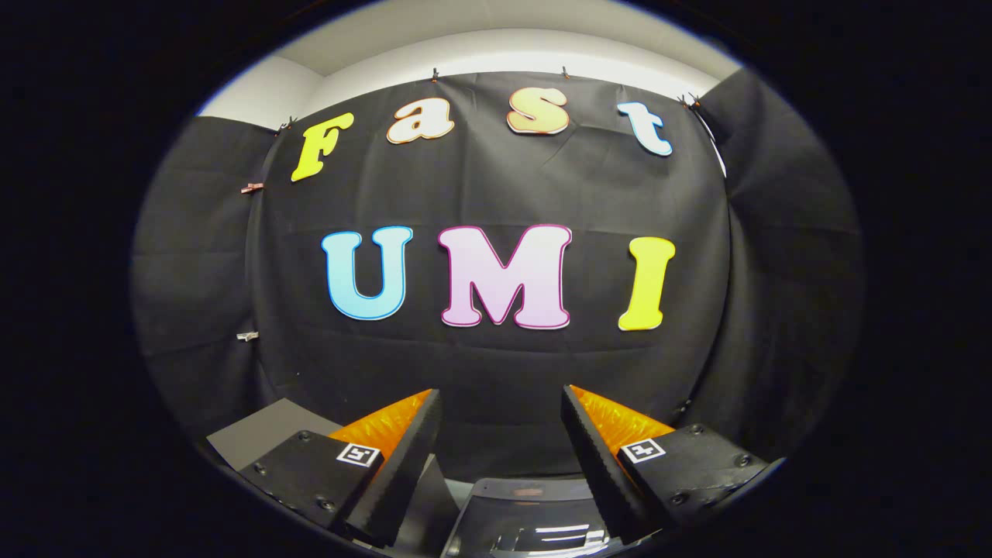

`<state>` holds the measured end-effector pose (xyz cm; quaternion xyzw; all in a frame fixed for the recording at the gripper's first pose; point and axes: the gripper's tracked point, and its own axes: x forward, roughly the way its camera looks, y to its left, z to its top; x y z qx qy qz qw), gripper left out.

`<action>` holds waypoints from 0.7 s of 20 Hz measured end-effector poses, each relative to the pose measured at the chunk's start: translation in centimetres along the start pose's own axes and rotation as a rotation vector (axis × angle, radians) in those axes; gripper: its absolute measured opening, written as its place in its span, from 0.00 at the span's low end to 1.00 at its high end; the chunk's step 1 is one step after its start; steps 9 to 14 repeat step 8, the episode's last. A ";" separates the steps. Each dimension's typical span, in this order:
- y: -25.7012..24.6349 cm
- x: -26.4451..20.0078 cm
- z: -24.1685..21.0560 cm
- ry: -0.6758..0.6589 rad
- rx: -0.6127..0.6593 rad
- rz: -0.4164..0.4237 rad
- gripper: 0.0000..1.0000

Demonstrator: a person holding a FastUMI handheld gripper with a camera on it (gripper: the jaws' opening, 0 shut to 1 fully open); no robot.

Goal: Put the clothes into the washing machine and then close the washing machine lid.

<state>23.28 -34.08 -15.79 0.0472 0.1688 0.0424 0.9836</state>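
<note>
Tool (502, 399) fingers spread wide above washing machine (535, 515)

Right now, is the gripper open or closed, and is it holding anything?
Gripper: open, fingers spread apart, nothing between them, raised toward the booth wall.

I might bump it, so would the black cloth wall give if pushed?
Probably floppy and light: the black cloth wall shows creases and hangs from small clips. A hard push might pop a clip. The claw stands open, empty, facing it.

Washing machine (535, 511) — dark glossy top — low between the jaws.
</note>
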 end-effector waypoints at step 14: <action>1.0 0.4 1.0 -0.079 -0.039 0.049 0.96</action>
